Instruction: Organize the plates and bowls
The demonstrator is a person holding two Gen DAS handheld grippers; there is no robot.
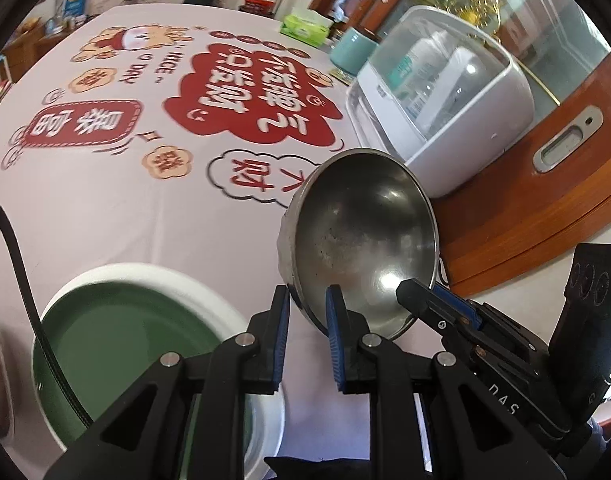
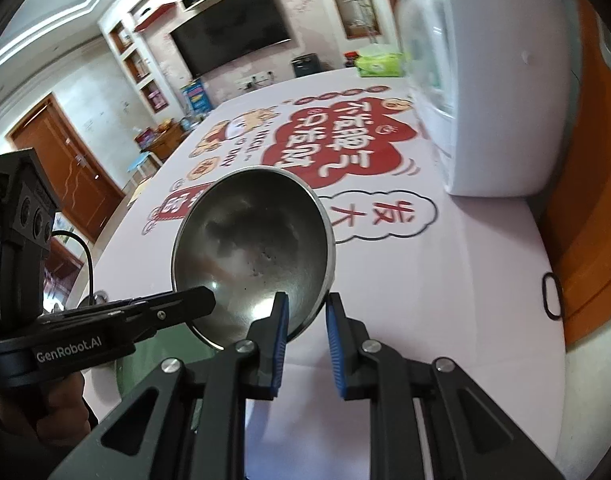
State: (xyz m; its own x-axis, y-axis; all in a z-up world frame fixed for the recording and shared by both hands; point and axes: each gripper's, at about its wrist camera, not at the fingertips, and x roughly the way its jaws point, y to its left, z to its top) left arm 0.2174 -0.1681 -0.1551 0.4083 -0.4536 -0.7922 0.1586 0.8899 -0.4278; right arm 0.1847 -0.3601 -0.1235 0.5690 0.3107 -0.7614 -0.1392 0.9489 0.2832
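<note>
Bowl (image 1: 357,240) pinched by both tongs (image 1: 307,300) (image 2: 305,304); only left view shows green plate (image 1: 117,332).

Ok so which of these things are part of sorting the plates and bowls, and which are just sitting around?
Part of the job:
- steel bowl, its rim clamped by the left gripper and right gripper
- green plate

Just lying about:
- white lidded appliance
- green tissue pack
- teal cup
- black loop
</note>
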